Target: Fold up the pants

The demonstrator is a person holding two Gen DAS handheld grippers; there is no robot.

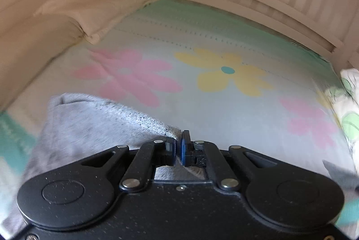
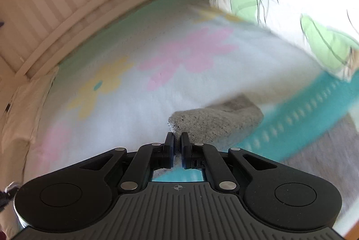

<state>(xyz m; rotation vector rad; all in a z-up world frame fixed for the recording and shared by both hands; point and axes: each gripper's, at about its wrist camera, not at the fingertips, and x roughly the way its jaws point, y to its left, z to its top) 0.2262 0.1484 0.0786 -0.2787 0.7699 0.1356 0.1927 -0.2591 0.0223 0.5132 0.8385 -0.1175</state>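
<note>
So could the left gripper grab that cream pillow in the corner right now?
Probably not: the left gripper is shut on the grey pants, and the cream pillow lies well beyond it across the flowered sheet.

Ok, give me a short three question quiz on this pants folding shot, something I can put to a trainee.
1. True or false: the left gripper is shut on the grey pants.
2. Multiple choice: in the left wrist view, which flower on the bed sheet has a teal centre? A) the pink flower B) the yellow flower C) neither
3. Short answer: what is pinched between the fingers of the right gripper?

Key:
1. True; grey fabric is clamped between its fingers.
2. B.
3. A grey fabric edge of the pants, lifted off the sheet.
</note>
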